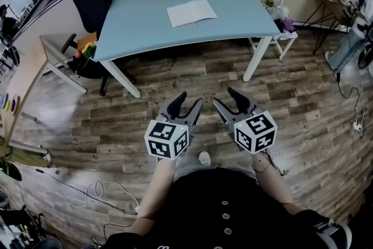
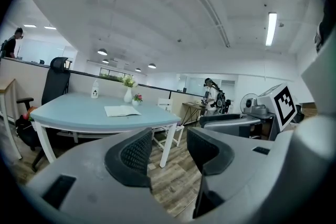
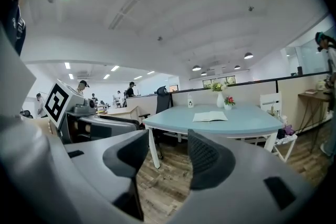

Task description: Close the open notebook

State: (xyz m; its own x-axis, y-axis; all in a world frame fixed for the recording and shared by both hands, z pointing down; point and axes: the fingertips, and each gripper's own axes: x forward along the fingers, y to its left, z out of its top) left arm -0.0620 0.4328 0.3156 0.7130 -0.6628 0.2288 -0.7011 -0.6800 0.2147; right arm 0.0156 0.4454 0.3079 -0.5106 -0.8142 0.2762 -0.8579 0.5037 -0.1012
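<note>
On the table [image 1: 134, 29]: notebook [image 1: 192, 12] lay open, well beyond reach.
Left gripper [image 1: 190, 98]: jaws stood wide, empty.
Right gripper [image 1: 224, 96]: jaws gaped empty, seemingly readied.

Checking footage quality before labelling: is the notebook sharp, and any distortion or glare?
Head view: fisheye bows the table; notebook small but sharp. Left gripper view: dark round corners, ceiling light glares. Right gripper view: same dark corners, notebook small, reasonably sharp.
</note>
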